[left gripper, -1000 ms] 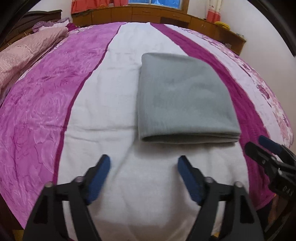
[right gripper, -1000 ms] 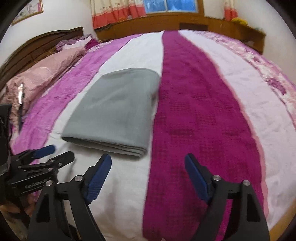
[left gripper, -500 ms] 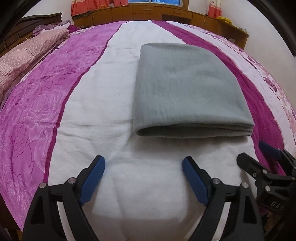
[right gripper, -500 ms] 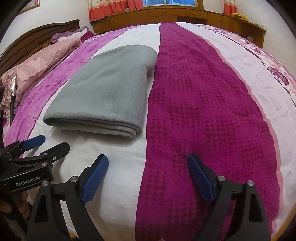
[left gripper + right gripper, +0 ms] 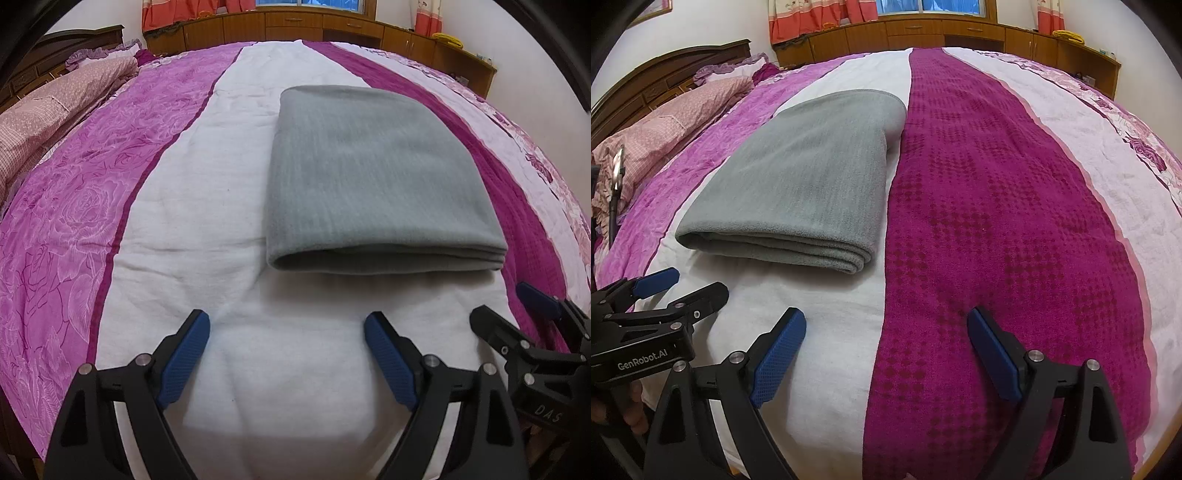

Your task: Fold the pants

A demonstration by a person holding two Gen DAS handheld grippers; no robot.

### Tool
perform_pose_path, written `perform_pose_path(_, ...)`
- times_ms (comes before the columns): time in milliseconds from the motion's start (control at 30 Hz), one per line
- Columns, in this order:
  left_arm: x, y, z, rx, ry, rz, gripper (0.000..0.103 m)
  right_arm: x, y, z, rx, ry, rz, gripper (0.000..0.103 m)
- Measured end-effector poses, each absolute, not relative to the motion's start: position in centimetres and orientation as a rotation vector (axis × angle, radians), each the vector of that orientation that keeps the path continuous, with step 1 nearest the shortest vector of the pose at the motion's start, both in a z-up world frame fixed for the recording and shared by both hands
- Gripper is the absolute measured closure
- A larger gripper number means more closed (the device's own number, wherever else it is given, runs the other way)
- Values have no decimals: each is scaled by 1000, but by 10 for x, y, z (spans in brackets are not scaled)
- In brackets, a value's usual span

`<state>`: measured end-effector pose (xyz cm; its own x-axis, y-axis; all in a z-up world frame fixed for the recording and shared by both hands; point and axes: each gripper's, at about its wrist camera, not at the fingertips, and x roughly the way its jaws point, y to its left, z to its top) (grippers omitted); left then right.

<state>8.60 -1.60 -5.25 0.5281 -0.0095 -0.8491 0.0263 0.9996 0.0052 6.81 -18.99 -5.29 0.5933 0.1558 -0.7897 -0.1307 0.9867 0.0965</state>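
Home bedroom: bed with striped magenta-and-white bedspread (image 5: 177, 155), pink pillows (image 5: 55, 107) upper left, wooden headboard (image 5: 665, 77), curtained window (image 5: 945, 5) top.

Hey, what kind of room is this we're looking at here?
Most likely a home bedroom. The folded grey pants lie on a bed with a pink, white and magenta striped bedspread, a dark wooden headboard stands behind pink pillows, and wooden cabinets run under a curtained window.

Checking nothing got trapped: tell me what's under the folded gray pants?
The gray pants lie on the bed's white stripe; whatever is beneath them is covered.
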Motion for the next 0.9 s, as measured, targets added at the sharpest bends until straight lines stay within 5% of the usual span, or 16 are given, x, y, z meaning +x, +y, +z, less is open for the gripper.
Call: perform_pose_path(900, 85, -18, -53, 22, 1013, -21, 14, 68, -190, -54, 29, 920, 166, 17)
